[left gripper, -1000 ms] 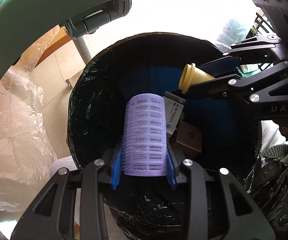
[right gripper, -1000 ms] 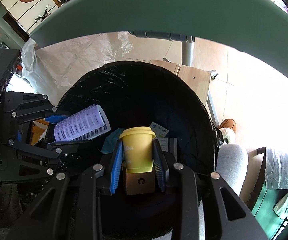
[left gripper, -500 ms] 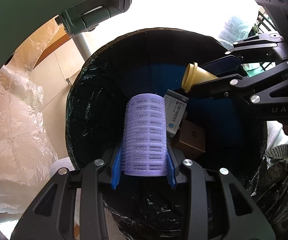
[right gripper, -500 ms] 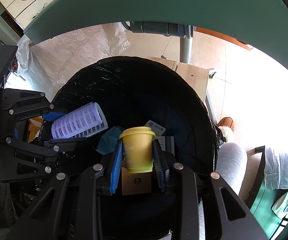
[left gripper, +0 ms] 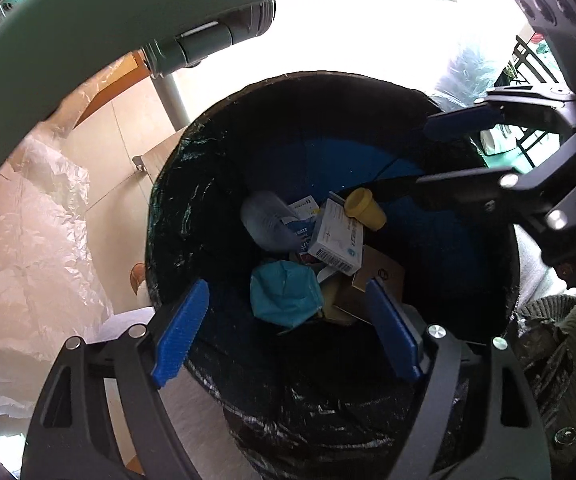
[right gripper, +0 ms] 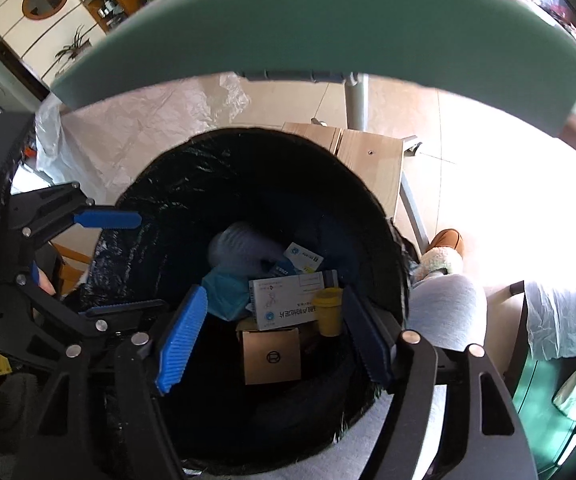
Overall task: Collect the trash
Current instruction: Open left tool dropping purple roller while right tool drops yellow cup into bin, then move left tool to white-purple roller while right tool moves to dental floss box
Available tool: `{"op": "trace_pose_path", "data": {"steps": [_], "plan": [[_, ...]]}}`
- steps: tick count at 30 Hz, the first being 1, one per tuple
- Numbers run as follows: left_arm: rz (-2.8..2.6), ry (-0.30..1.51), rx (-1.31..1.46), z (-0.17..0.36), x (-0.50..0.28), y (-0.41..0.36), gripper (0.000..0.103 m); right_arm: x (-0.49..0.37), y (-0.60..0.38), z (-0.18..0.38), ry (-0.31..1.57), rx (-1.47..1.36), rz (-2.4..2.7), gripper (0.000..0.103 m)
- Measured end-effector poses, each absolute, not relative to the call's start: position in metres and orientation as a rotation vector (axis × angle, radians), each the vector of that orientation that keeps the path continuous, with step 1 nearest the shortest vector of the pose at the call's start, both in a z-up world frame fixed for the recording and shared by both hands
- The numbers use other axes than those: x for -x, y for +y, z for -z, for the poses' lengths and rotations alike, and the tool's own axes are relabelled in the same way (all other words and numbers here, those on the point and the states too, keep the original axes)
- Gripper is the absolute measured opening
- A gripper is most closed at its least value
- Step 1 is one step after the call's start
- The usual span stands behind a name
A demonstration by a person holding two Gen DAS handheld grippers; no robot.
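2 tools, my left tool [left gripper: 284, 332] and right tool [right gripper: 276, 340], have just been opening and now gape wide and empty over the bin [left gripper: 192, 184], where roller [left gripper: 266, 220] and cup [left gripper: 363, 208] lie; I should lift both straight clear.

A black-lined bin [right gripper: 176, 184] is standing on the tiled floor [right gripper: 427, 120]. Crumpled clear plastic sheeting [left gripper: 28, 240] is lying beside it — a wooden board [right gripper: 367, 160] is lying just behind.

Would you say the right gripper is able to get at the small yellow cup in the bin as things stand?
Probably yes: the right gripper hangs open over the bin, and the yellow cup lies uncovered on the pile beside the white box, though deep inside.
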State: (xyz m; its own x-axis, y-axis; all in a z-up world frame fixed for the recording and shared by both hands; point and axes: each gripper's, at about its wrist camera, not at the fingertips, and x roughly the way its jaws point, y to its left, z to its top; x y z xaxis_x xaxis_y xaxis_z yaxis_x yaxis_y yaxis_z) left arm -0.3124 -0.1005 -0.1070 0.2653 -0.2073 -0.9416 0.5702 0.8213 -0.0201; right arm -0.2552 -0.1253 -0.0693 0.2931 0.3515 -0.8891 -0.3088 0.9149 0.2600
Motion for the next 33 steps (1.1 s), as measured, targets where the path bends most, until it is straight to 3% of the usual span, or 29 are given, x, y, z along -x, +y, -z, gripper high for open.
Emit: {"op": "trace_pose_path", "data": {"steps": [4,11,14,18,24,33], "plan": [[0.525,1.148,-0.346,0.087,0.322,-0.099,0.09,0.264,-0.131,0.044,1.133,-0.046,-0.434,0.083],[0.54,1.04,-0.312,0.029,0.336,-0.1,0.09,0.282,-0.13,-0.022,0.98,-0.002,-0.446,0.089],[0.562,0.96,-0.289,-0.006,0.343,-0.097,0.091,0.284,-0.137,-0.053,0.88,-0.001,-0.438,0.096],[0.494,0.792,-0.259,-0.054,0.337,-0.078,0.101,0.264,-0.149,-0.08,0.783,-0.057,-0.382,0.099],[0.37,0.736,-0.208,-0.082,0.273,-0.05,0.101,0.211,-0.134,-0.077,0.774,-0.111,-0.323,0.099],[0.309,0.795,-0.285,-0.066,0.163,-0.05,0.101,0.141,-0.094,-0.054,0.847,-0.143,-0.252,0.099]]}}
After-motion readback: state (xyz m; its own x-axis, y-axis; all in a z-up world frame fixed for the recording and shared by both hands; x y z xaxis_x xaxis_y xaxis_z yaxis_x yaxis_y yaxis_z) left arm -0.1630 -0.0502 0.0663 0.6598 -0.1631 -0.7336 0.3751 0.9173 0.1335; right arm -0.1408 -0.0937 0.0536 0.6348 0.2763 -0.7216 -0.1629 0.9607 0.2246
